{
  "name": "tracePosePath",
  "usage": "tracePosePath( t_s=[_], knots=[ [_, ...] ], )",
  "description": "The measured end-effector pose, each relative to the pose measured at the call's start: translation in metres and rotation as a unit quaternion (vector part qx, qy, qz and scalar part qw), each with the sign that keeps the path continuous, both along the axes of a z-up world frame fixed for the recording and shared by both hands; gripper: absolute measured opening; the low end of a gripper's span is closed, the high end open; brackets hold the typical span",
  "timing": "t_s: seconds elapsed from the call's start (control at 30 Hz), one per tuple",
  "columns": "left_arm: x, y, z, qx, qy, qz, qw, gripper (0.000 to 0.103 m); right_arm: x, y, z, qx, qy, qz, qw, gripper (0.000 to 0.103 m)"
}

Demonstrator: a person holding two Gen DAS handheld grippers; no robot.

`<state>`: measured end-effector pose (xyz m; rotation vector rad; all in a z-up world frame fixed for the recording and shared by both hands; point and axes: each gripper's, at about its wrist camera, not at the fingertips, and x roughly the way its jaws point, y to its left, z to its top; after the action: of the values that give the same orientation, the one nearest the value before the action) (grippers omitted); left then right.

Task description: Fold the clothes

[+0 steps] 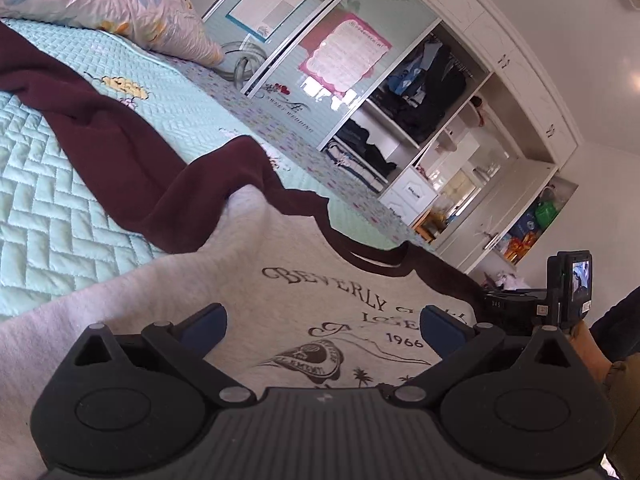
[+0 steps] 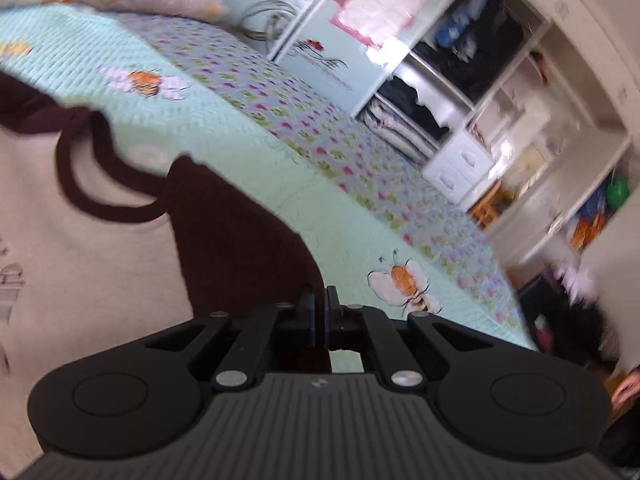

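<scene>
Left tool (image 1: 322, 322) nearest in its own view: blue fingertips (image 1: 208, 322) standing wide apart, released, hovering just over the printed chest of the sweatshirt (image 1: 280, 280) and gripping nothing.

Sweatshirt is lying on the bed (image 1: 60, 184), front up. Pale grey body, dark maroon sleeves and neck trim. Print is reading "BEVERLY" and "1966" with a crest and palm trees. One maroon sleeve (image 1: 120, 144) is trailing away across the quilt toward the pillow (image 1: 120, 4).

Right tool (image 2: 320, 312) is clenched: its two fingers are pressed together on the edge of the other maroon sleeve (image 2: 240, 240), cloth pinched between them. That sleeve is lying beside the collar (image 2: 104, 200) and running up into the closed fingers. Right-wrist view is smeared with motion blur, so fine detail is poor there.

In the left-wrist view the right tool's body, with its small lit screen, is showing at the right edge, beside the sweatshirt's shoulder. A bit of the person's sleeve is showing next to it.

Bed is covered by a mint quilted spread with bee pictures (image 2: 404, 284) and a floral band along the far side. Beyond it, a white wardrobe (image 1: 440, 92) is standing open, dark clothes hanging and stacked inside.
</scene>
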<state>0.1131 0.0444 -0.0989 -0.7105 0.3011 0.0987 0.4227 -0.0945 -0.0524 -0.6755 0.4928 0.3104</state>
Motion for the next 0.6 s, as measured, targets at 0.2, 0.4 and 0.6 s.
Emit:
tracePosePath(
  t_s=[0.2,0.4,0.6],
  knots=[
    [0.002,-0.002,0.004,0.006,0.016,0.004,0.9998,0.102,0.018,-0.006,-0.04,0.02,0.052,-0.039,0.998,0.004],
    [0.0,0.0,0.012,-0.025,0.014,-0.02,0.9994,0.102,0.025,-0.019,-0.031,0.062,0.135,-0.044,0.988,0.004],
    [0.002,-0.004,0.008,-0.018,0.025,-0.017,0.9994,0.102,0.038,-0.032,-0.009,0.089,0.216,-0.096,0.968,0.05]
  ],
)
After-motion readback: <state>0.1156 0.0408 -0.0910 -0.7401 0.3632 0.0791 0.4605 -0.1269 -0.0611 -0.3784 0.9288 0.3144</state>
